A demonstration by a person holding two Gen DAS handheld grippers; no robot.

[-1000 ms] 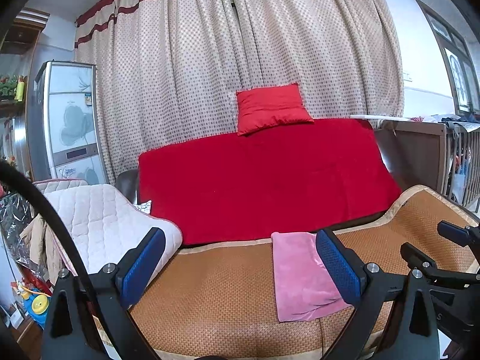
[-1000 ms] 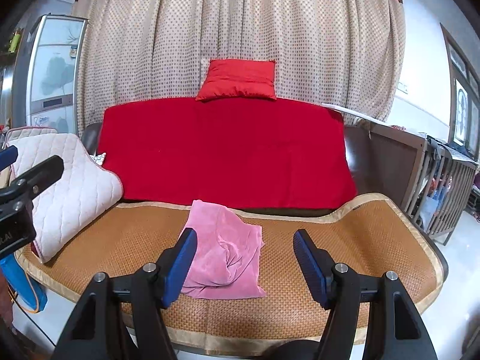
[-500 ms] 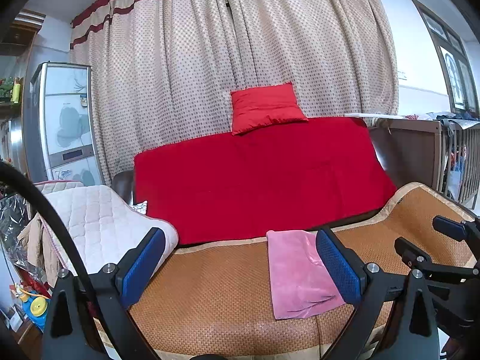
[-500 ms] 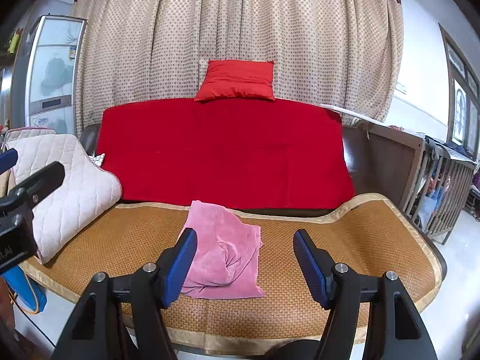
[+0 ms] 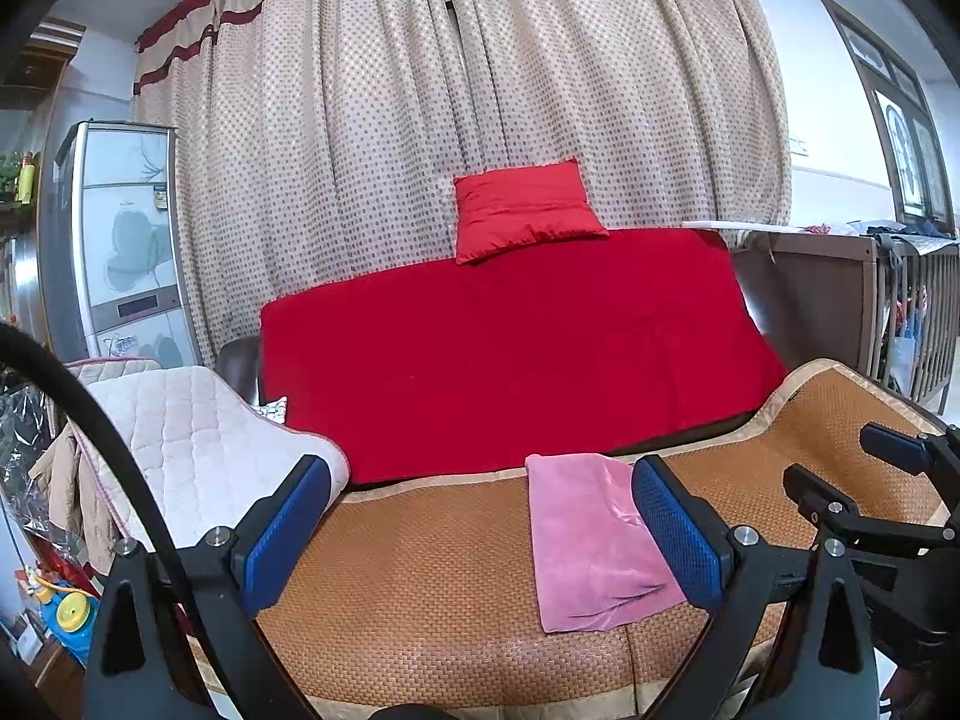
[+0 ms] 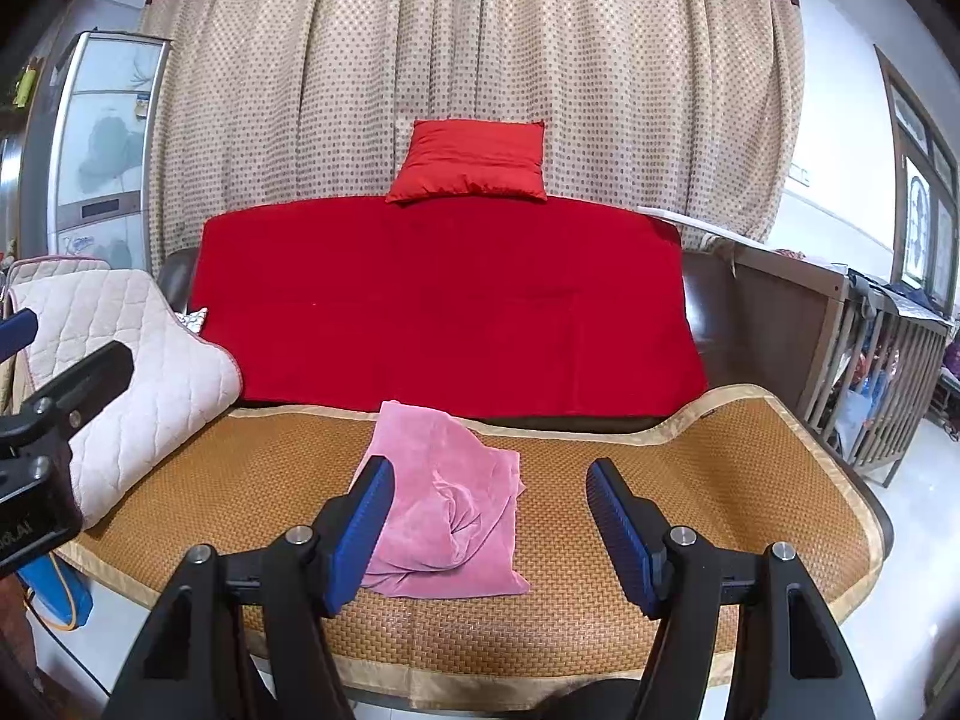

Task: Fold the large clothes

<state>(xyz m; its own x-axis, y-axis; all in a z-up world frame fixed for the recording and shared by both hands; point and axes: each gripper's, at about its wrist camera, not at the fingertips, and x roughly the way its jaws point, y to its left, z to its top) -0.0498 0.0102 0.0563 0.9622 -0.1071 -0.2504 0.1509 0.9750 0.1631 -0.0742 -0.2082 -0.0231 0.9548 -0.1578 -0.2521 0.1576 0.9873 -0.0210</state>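
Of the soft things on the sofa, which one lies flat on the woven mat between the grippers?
The pink cloth. It alone lies on the woven mat. The red cushion sits on top of the backrest, and the quilted pad covers the armrest.

Woven mat (image 6: 708, 480) covers the sofa seat (image 6: 714, 312), and on it a pink cloth (image 6: 456, 516) lies crumpled, folded over, near the middle; a quilted pad (image 6: 138, 372) rests at the left end.
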